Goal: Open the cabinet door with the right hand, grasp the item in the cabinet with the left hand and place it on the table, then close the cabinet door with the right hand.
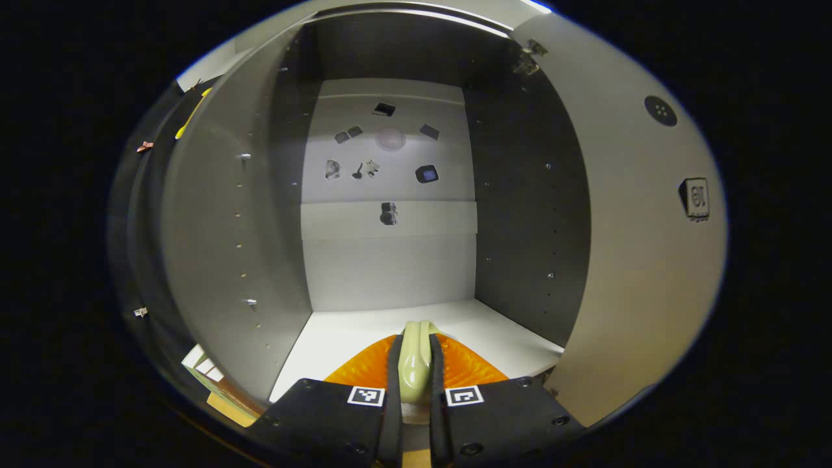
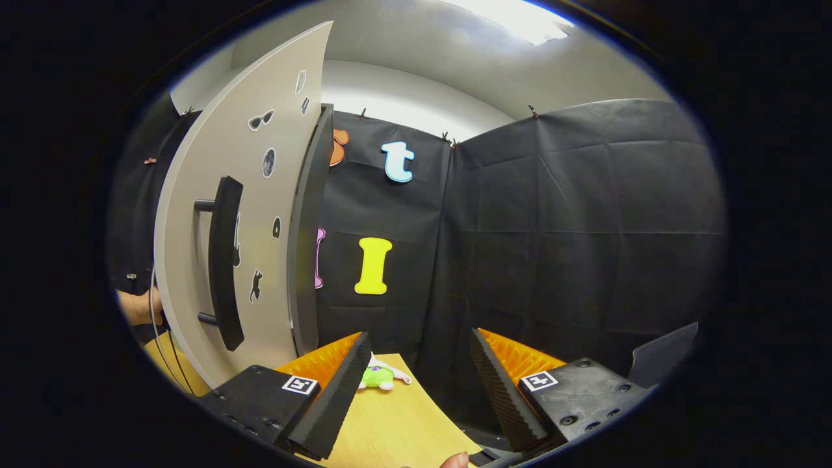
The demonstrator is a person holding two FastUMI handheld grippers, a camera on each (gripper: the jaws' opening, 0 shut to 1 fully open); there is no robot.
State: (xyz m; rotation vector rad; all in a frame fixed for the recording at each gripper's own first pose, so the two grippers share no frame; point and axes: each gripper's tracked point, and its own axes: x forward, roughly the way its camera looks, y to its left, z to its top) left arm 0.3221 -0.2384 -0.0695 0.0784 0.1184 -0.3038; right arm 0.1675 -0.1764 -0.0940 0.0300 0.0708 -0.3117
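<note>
Left tool (image 1: 416,374) pinches pale item (image 1: 416,357) at cabinet (image 1: 390,260) floor's front edge; right tool (image 2: 416,383) spread.

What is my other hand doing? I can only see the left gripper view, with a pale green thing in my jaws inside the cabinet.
Observer: Your right gripper is out in front of the booth wall, jaws wide open, holding nothing.
Operator: Is the door open?
Observer: Yes. The right gripper view shows the door's outer face swung out, with a long dark handle on it.
Operator: Is anything on the table?
Observer: A small green and white toy lies on the wooden table, near the cabinet.
</note>
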